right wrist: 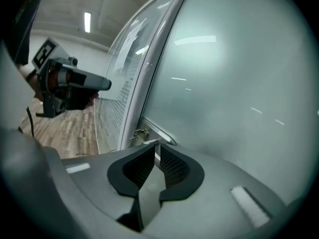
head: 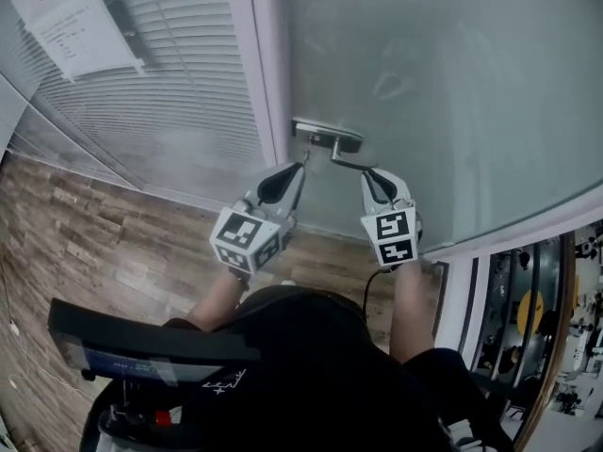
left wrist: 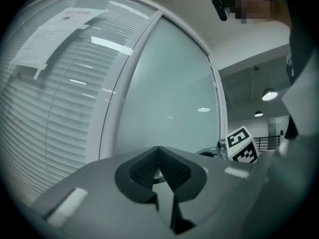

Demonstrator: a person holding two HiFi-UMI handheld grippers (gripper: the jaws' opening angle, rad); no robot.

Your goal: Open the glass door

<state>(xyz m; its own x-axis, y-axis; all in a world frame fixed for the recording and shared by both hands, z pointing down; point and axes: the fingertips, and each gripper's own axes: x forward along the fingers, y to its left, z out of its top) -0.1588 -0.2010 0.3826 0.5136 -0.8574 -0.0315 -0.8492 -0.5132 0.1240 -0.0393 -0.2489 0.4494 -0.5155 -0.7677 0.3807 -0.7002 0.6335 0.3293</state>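
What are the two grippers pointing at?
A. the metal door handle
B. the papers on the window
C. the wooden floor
A: in the head view the left gripper and the right gripper both have their tips up by the metal handle on the glass door.

We lose the paper sheet (head: 71,17) on the blinds window (head: 179,92) past the picture's top edge, print too small to read. The frosted glass door (head: 452,83) blurs everything behind it. The door handle (head: 328,138) ends hidden behind the right gripper (head: 374,174).
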